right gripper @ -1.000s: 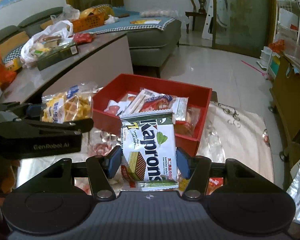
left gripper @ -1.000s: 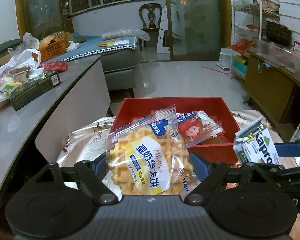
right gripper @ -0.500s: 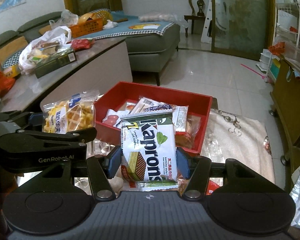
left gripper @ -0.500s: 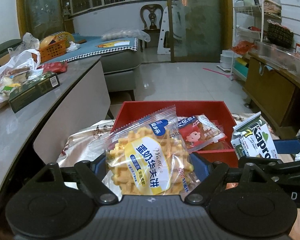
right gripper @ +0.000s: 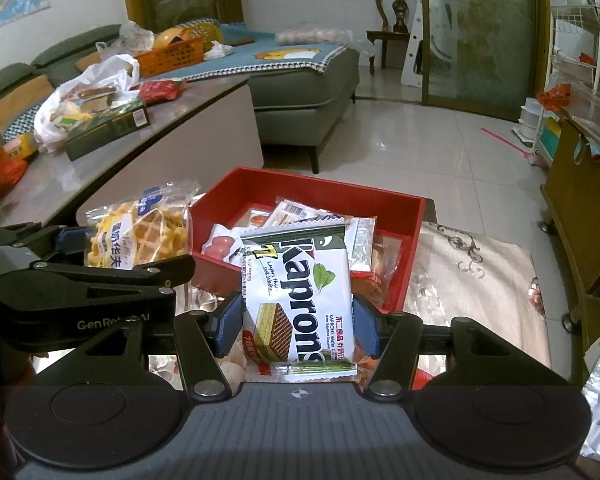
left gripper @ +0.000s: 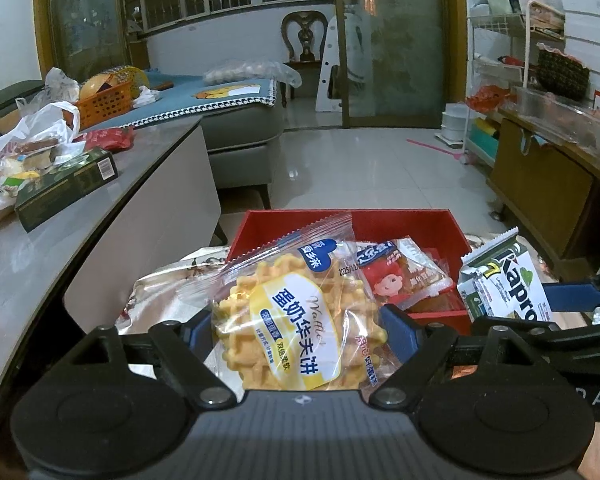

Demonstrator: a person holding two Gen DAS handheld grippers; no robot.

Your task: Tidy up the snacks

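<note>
Currently, two items in my claws: left claw (left gripper: 300, 332) pinches the waffle (left gripper: 296, 320); right claw (right gripper: 298, 320) pinches the wafer pack (right gripper: 300, 300). Both hang just short of the red tray (right gripper: 414, 232), apparently for dropping in with the packets there.

Waffle pack (left gripper: 300, 328) hides red tray (left gripper: 404, 220) near wall; wafer pack (left gripper: 504, 288) cut off by right tool (left gripper: 540, 316).

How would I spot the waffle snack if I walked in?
Find the red tray on the patterned cloth. Just before its left corner, the left gripper holds the waffle packet: clear wrap over yellow grid-patterned waffle with a yellow label, unlike the white-and-green Kaprons wafer pack beside it.
</note>
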